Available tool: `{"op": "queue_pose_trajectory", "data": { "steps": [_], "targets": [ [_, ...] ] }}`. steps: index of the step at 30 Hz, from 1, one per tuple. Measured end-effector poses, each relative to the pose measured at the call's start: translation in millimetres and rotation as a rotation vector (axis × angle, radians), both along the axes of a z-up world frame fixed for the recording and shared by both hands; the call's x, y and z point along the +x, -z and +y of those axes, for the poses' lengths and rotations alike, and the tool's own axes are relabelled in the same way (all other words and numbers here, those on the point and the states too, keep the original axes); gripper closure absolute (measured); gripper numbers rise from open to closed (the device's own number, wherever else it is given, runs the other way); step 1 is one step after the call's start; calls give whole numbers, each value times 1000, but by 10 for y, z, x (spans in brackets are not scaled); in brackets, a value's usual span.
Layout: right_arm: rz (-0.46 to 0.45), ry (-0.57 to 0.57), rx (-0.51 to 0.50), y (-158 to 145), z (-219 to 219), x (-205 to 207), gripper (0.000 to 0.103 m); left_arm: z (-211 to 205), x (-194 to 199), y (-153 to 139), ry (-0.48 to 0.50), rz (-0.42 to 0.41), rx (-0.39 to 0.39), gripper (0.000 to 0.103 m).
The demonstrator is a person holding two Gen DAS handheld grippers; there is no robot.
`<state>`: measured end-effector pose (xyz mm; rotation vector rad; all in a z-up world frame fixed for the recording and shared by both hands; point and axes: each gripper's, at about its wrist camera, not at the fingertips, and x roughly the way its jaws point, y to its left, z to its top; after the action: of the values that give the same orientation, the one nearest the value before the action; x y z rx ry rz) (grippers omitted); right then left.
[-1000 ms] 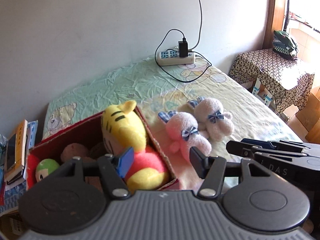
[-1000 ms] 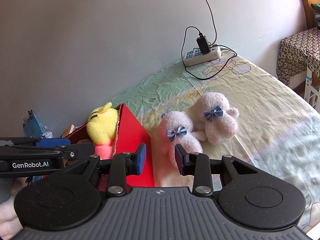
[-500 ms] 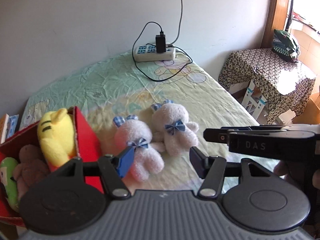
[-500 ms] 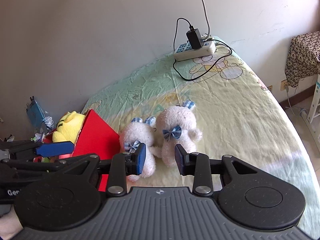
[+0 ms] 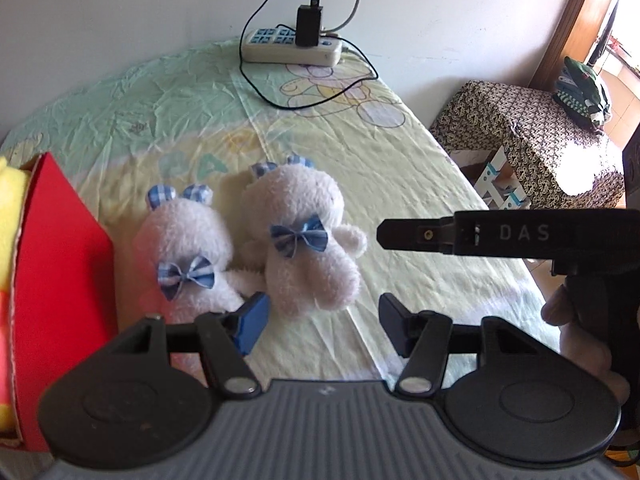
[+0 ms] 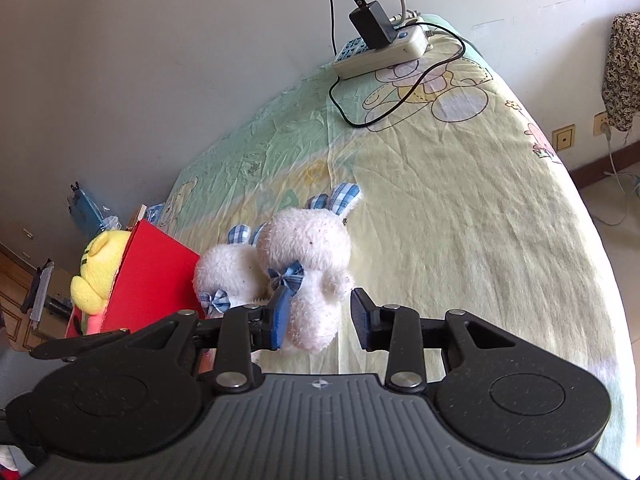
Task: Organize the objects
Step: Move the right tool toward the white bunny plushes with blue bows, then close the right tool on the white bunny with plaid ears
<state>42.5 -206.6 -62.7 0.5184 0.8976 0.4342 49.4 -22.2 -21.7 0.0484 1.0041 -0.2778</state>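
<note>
Pale green-yellow bedsheet (image 6: 460,200) covers bed, cartoon prints on it. Red box (image 5: 60,264) at left edge, yellow plush (image 6: 98,276) inside. Two white plush bunnies (image 5: 296,240) with blue checked bows lie side by side on sheet, just beside box. Power strip (image 5: 292,46) near wall. Left gripper (image 5: 320,322) spread wide, empty, above sheet near bunnies. Right gripper (image 6: 318,318) parted, empty, fingers flanking right bunny (image 6: 316,280).

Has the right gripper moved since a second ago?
Yes. The right gripper has swung right, away from the red box, and closed in on the right-hand plush bunny, with its fingers now wider apart.
</note>
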Motion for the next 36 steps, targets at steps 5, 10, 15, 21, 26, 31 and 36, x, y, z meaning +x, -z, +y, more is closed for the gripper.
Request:
{"op": "queue_pose_trajectory", "data": {
  "steps": [5,10,15,21,26,31,36],
  "targets": [
    [12,-18,22,52,-37,114,64,-92,155,64,-3,14,16,38],
    [26,-17,34,104,-57,208,64,-145,310,136,2,28,29,35],
    [39,-13,48,129,-61,296,64,-143,444,204,0,52,28,34],
    [47,-13,57,175,-22,405,63,-114,561,283,2,76,8,30],
    [60,-20,66,252,12,504,62,-78,676,366,2,90,-2,28],
    [63,-50,80,312,79,572,58,-43,783,471,-4,118,-14,28],
    [58,-75,113,335,130,599,57,-36,827,537,-3,130,-13,28]
  ]
}}
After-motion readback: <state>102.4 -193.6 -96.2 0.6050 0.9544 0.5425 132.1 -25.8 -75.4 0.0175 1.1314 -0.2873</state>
